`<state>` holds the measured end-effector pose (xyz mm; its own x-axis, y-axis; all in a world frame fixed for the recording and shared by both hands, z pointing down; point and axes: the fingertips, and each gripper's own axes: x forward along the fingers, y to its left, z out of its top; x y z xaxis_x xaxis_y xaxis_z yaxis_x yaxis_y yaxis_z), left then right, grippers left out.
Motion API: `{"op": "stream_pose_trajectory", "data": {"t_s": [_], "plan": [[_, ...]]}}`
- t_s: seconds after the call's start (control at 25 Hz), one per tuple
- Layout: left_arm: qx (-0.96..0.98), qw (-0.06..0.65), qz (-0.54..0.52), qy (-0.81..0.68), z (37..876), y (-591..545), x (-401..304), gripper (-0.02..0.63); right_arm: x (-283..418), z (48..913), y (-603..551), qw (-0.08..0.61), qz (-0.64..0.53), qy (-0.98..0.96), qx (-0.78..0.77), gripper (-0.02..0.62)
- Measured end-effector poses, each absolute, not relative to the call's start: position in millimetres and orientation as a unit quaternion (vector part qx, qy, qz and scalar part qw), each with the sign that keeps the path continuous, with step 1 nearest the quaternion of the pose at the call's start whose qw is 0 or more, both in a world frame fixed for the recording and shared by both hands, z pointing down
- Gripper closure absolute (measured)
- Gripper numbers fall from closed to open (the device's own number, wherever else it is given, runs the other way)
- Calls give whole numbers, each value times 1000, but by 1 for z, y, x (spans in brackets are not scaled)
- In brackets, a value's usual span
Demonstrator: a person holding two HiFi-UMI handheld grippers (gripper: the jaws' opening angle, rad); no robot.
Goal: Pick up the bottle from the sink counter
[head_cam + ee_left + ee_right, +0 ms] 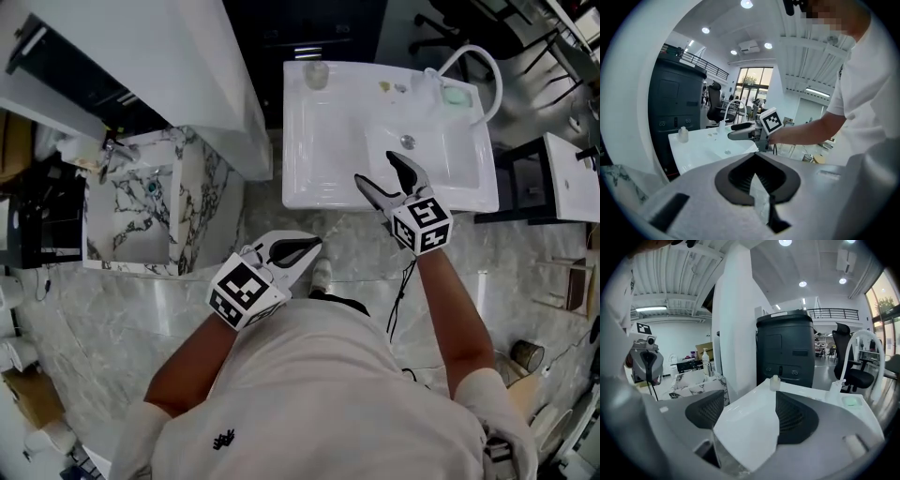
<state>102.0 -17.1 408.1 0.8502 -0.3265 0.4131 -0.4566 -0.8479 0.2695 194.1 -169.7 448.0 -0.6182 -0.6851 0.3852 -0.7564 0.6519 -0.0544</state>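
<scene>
While the white sink counter fills most of the scene ahead of the person, nothing on it is in hand. Its basin lies toward the right, with an arched white faucet behind it. The right gripper hovers over the counter's near edge, its jaws spread wide with only bare counter showing between them. The left gripper hangs close to the person's body, off the counter, its jaw tips pressed together on nothing. The bottle stands upright at the counter's far left corner, well apart from both grippers. It looks like a small, pale plastic bottle with a narrower cap, so it is probably light, fairly stiff, smooth and easily tipped. A gentle squeeze across its body, below the cap, seems the safest hold.
</scene>
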Motion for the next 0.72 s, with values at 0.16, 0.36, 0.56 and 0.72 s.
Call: {"op": "stream_pose_trajectory", "data": {"t_s": [0.16, 0.36, 0.56, 0.72], "plan": [[944, 183, 178, -207, 406, -36, 109, 600, 192, 464, -209, 176, 108, -894, 397, 235], [946, 186, 178, -198, 412, -67, 102, 600, 172, 479, -263, 186, 100, -894, 394, 235], [952, 181, 179, -172, 410, -98, 95, 600, 157, 508, -314, 201, 111, -886, 403, 219], [952, 186, 180, -166, 415, -127, 83, 600, 146, 531, -357, 204, 126, -878, 414, 215]]}}
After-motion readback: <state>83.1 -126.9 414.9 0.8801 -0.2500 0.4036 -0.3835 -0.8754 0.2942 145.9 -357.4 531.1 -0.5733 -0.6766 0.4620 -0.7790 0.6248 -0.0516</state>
